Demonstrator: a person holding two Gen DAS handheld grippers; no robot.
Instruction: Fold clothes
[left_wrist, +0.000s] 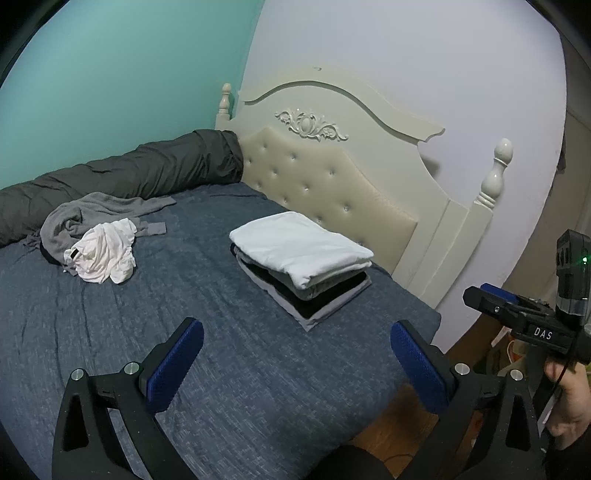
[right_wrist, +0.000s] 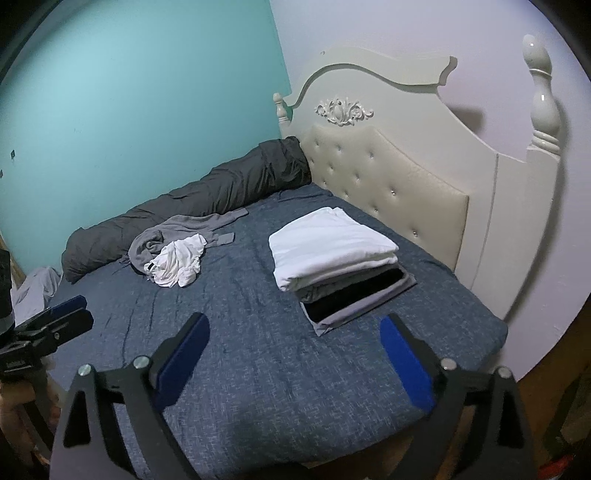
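Clothes sit in two groups on the bed, which carries a blue-grey cover and serves as the landmark for all places below. Along the bed's far edge, against the teal wall, lies a rolled dark grey duvet, probably pushed back to free working space. At the head end, near the padded headboard, stands the folded stack: a white garment on top, grey and black layers beneath, edges roughly squared, so finished pieces are likely collected there. Toward the far side, just beside the duvet, lies a crumpled grey garment with a crumpled white garment resting partly on it; both look unfolded, so work remains. Left gripper hovers over the near part of the bed, jaws spread wide, nothing between the blue pads. Right gripper likewise hangs over the near edge, jaws wide apart and empty. Judgement: a piece is done; next pick is probably the white garment.
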